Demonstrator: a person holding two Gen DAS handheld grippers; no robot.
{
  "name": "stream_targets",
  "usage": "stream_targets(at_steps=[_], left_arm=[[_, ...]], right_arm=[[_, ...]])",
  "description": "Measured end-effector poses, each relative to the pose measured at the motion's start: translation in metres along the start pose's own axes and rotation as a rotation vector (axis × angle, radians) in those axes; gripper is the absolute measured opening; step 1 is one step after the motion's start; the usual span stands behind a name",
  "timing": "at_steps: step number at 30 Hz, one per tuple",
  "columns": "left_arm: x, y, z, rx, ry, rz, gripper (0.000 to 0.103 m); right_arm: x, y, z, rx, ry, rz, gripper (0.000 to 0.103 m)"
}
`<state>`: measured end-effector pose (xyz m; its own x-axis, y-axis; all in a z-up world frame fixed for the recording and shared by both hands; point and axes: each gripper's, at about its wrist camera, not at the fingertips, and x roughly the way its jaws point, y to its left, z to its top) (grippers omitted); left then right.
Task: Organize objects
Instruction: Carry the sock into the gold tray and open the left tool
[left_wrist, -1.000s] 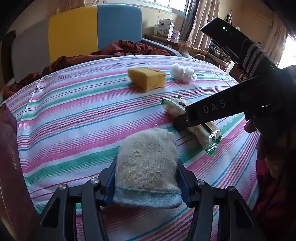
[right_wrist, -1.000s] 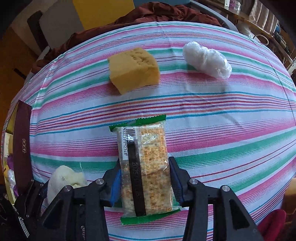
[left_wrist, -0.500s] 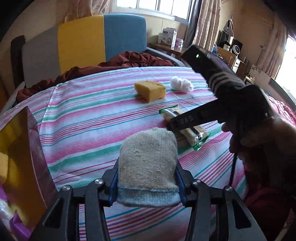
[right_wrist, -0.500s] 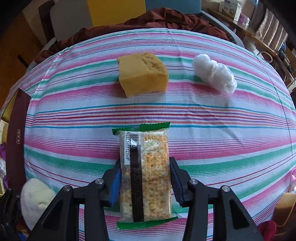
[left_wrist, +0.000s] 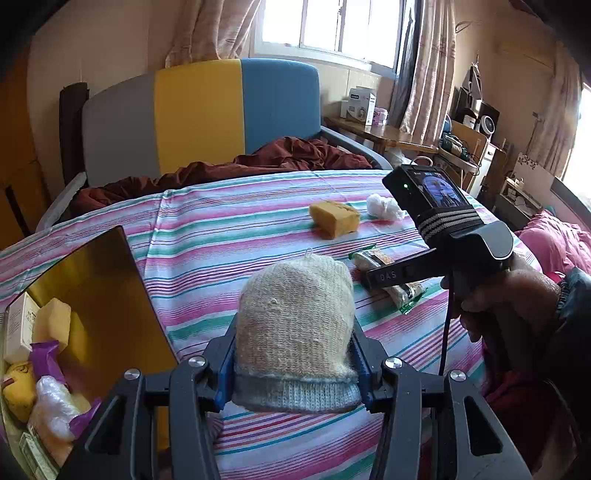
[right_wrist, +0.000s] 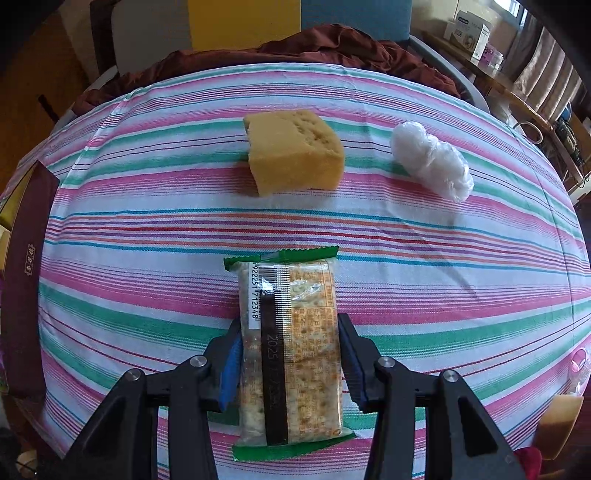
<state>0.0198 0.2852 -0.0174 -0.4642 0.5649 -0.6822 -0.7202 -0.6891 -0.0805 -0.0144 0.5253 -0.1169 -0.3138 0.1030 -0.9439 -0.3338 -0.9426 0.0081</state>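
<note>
While the left gripper (left_wrist: 295, 363) clamps the knit hat (left_wrist: 295, 332) at lower centre, near the box (left_wrist: 92, 295) at lower left, the right gripper (right_wrist: 290, 360) pinches the cracker pack (right_wrist: 291, 350); the soft hat could snag the box's rim.

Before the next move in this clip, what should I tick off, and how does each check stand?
1. Left gripper shut on the knitted sock: ok, the fingers pinch its sides.
2. Right gripper shut on the cracker packet: ok, though whether it has left the striped cloth cannot be told.
3. Box open with room inside: ok, several items sit in it but space shows.
4. Path from sock to box free: ok, nothing lies between them.
5. Table emptied: not ok, the yellow sponge and white plastic wad remain out.
</note>
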Motion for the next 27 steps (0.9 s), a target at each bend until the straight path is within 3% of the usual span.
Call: stream_targets(at_steps=[2,12,18,22,25,27], left_arm=[[-0.006,0.01,-0.002,-0.016,-0.007,0.011,0.051],[-0.032,0.076,-0.011,-0.162,-0.034,0.04,0.051],[-0.064,0.173,-0.032,-0.408,-0.055,0.119,0.051],[-0.098,0.235,-0.059,-0.561,-0.087,0.212,0.051],[-0.114,0.267,-0.078,-0.63,-0.092,0.265,0.051],[-0.114,0.276,-0.085,-0.659,-0.082,0.259,0.051]], right_arm=[[-0.002,0.022,-0.007,-0.003,-0.003,-0.005,0.048],[0.004,0.033,-0.018,-0.028,-0.023,-0.034,0.048],[0.002,0.032,-0.019,-0.038,-0.025,-0.045,0.048],[-0.003,0.031,-0.019,-0.052,-0.028,-0.057,0.048],[-0.003,0.034,-0.017,-0.062,-0.029,-0.066,0.048],[-0.005,0.036,-0.015,-0.074,-0.031,-0.075,0.048]])
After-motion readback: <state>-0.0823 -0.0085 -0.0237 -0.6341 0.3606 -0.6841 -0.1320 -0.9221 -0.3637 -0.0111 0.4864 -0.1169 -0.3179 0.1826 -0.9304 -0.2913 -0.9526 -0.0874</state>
